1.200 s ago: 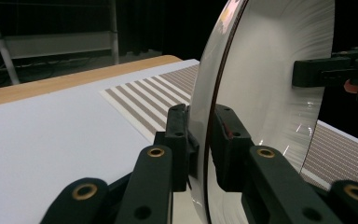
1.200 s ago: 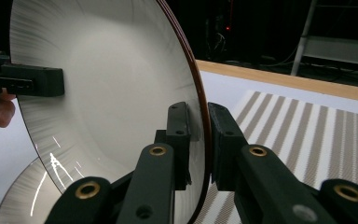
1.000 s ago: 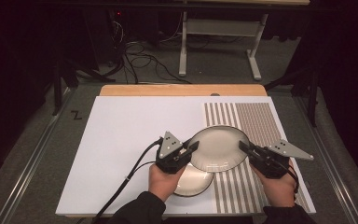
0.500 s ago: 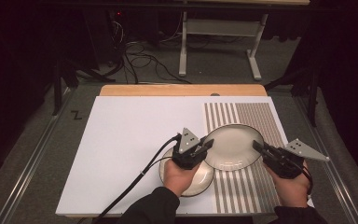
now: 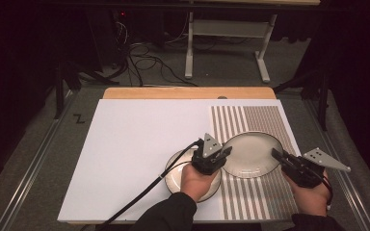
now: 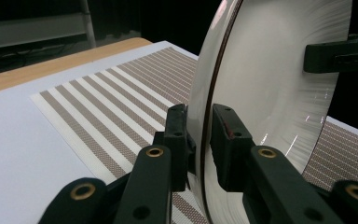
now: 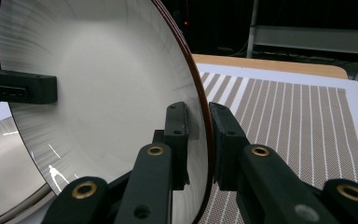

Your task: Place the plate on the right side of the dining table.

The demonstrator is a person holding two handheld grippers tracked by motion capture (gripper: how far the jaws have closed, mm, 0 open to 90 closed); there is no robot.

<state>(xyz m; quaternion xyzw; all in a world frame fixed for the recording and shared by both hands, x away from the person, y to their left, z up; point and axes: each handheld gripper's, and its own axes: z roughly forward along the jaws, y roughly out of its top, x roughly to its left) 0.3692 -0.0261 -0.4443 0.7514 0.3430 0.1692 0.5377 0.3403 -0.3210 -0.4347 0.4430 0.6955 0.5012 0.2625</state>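
Tools both clamped on plate

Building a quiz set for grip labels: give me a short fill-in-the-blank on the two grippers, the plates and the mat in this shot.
1. The left gripper and the right gripper each clamp the rim of the same ____.
2. The held plate hangs over the ____ placemat.
3. A second plate lies under the person's ____ hand.
4. The placemat covers the ____ side of the white board in the high view.

Missing words: plate; striped; left; right
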